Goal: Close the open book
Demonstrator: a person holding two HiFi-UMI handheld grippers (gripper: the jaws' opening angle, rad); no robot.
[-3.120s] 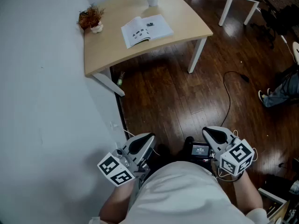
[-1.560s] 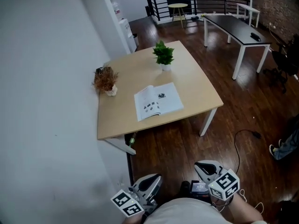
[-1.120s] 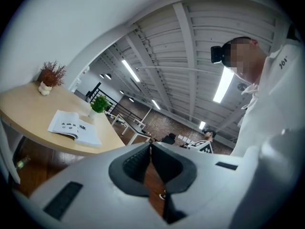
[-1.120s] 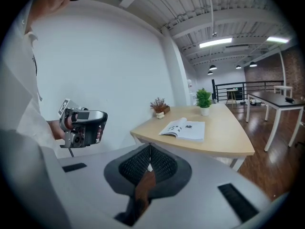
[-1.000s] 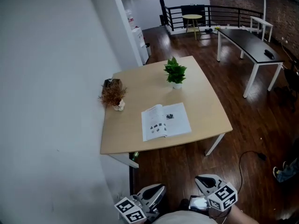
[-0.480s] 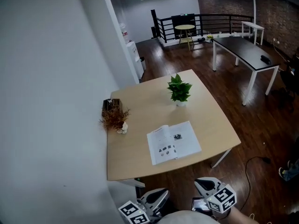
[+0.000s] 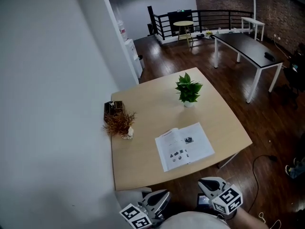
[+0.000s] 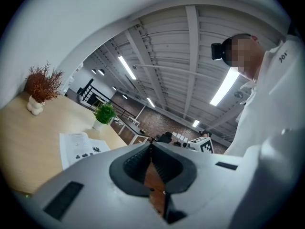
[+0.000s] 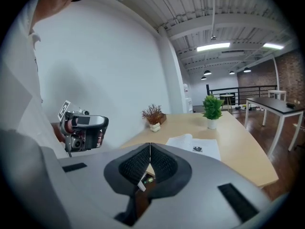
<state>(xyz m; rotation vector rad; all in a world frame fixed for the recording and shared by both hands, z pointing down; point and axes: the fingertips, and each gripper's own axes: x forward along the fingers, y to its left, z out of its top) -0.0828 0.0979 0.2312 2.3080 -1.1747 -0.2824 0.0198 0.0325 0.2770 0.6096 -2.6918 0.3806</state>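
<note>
The open book (image 7: 184,146) lies flat, pages up, near the front edge of the light wooden table (image 7: 143,168). It also shows in the left gripper view as the book (image 8: 78,147) and in the right gripper view as the book (image 9: 195,145). My left gripper (image 7: 162,197) and right gripper (image 7: 206,182) are held low by my body, short of the table edge and well apart from the book. The left gripper's (image 8: 151,144) jaws are shut with nothing between them. The right gripper's (image 9: 150,144) jaws also meet, empty.
A green potted plant (image 7: 188,90) stands behind the book. A dried plant in a white pot (image 7: 120,124) and a small dark box (image 7: 113,108) sit at the table's left. A white wall (image 7: 47,104) runs along the left. A dark table (image 7: 248,44) stands far right.
The table and book have come nearer and lower in the head view as I walk toward them. Both grippers stay shut and low by my body.
</note>
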